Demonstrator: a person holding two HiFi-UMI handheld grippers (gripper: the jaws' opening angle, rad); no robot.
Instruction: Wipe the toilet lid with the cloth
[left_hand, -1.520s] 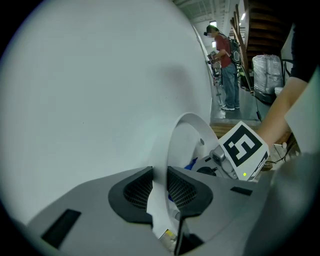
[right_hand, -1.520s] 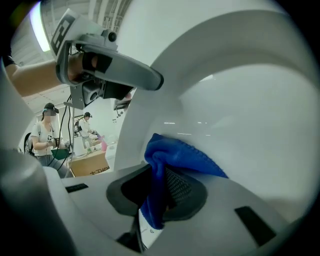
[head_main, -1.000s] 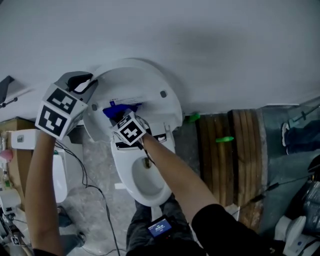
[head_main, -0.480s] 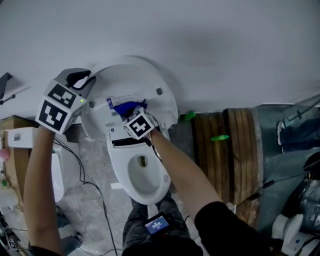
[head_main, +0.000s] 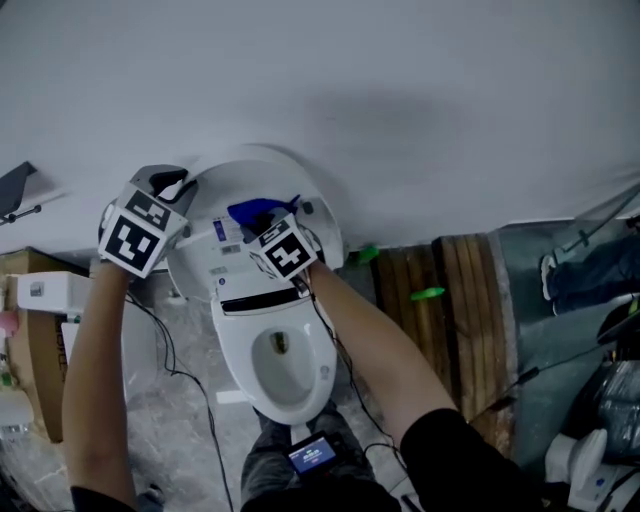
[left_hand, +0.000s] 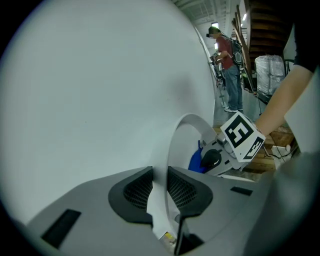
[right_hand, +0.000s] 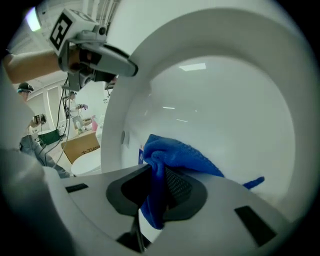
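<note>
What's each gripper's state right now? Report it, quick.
Left gripper: closed on the lid edge.
Right gripper: closed on the cloth.

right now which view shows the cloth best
The right gripper view: the cloth sits close up in its jaws, against the toilet lid. Head view shows it small; left gripper view, a blue sliver.
</note>
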